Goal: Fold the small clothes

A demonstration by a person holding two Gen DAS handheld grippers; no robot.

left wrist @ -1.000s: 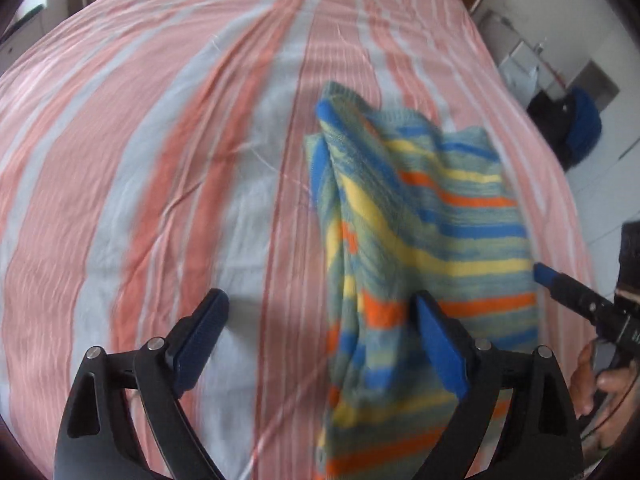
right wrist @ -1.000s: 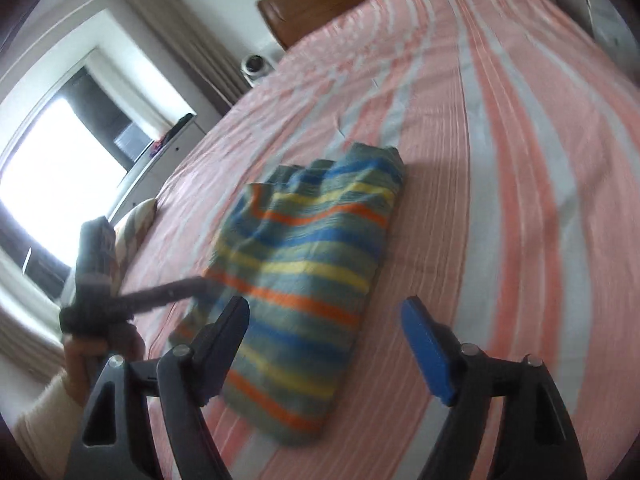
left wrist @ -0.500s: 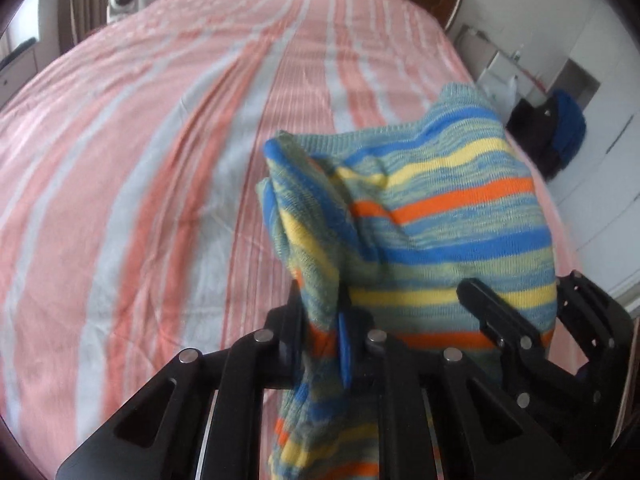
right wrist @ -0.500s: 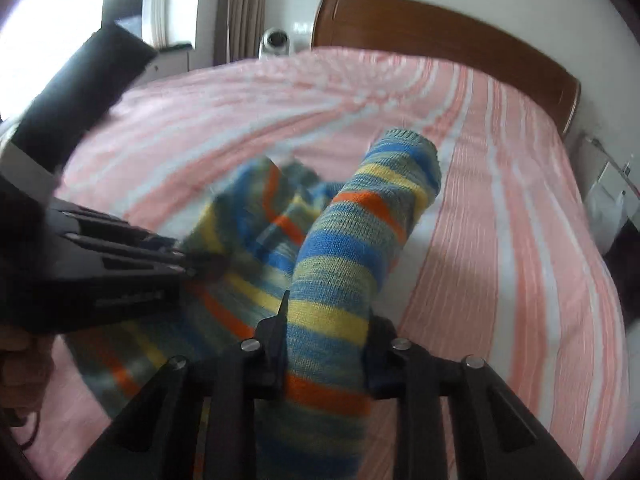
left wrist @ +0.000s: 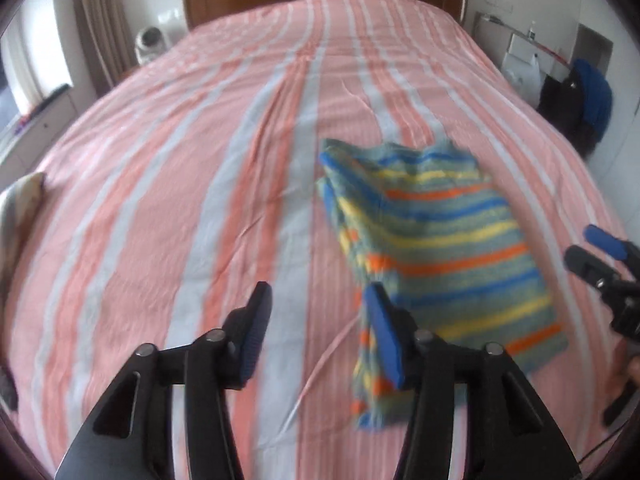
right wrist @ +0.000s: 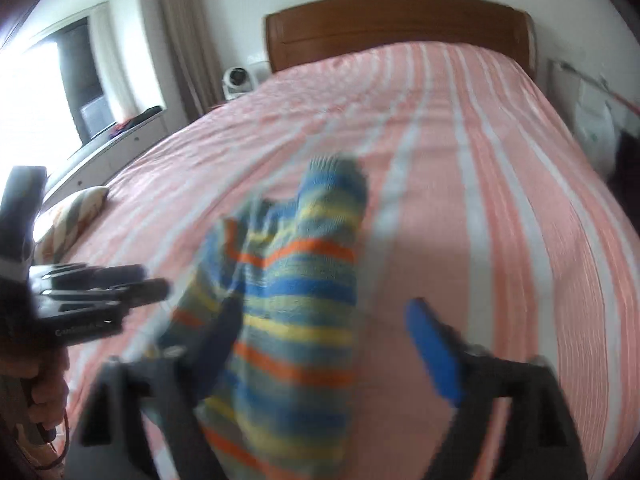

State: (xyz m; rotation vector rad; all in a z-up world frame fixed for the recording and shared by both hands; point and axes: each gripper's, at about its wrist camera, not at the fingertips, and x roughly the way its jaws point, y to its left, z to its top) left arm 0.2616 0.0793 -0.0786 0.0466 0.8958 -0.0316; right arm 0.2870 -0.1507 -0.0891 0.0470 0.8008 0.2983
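Striped knit garment (left wrist: 436,240) lies folded on the right half of the pink-striped bedspread (left wrist: 180,184), with broad bare sheet to its left. Left gripper (left wrist: 316,328) is spread wide, its right finger overlapping the garment's near-left edge. Right gripper (right wrist: 328,340) is likewise spread, holding nothing. Half a second ago both pinched the cloth.

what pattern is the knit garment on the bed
Blue, yellow, orange and grey-green horizontal stripes on the knitted garment; clearest in left wrist view.
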